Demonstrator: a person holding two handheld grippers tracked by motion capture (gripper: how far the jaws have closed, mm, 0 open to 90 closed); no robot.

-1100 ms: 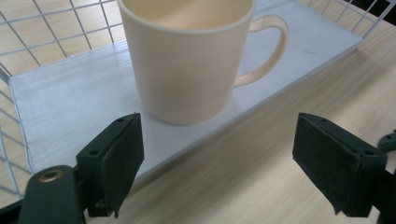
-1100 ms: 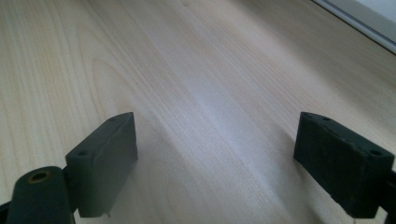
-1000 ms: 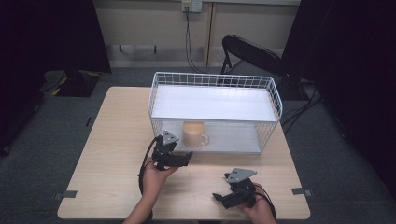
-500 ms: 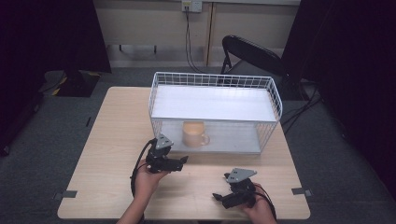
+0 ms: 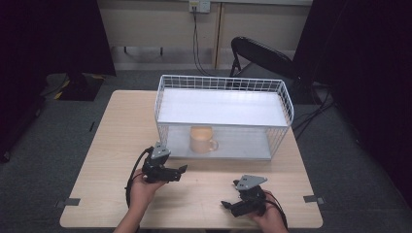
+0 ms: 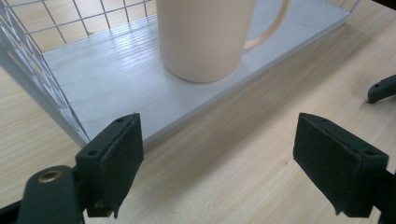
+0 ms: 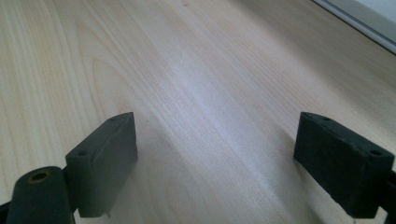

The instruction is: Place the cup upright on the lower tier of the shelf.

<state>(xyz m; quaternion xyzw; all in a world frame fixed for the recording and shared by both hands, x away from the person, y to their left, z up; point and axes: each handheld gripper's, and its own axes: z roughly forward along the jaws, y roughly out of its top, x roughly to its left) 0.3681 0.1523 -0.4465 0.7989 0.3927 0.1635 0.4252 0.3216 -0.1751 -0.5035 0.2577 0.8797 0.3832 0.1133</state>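
The mug [image 5: 202, 139] stands upright on the white bottom board [image 6: 116, 74] of the wire basket [image 5: 221, 87], close to the basket's open front edge with its handle turned to the right in the high view, which leaves its round body free for a grip from the front. The left claw [image 5: 180, 170] hovers over the counter [image 5: 111, 131] just before that edge, jaws spread wide with nothing between them (in the left gripper view the mug sits dead ahead between the pads), so it seems lined up on the mug. The right claw [image 5: 227, 204] rests low near the counter's front edge, well apart from the basket, jaws also spread and empty, likely parked out of the way.
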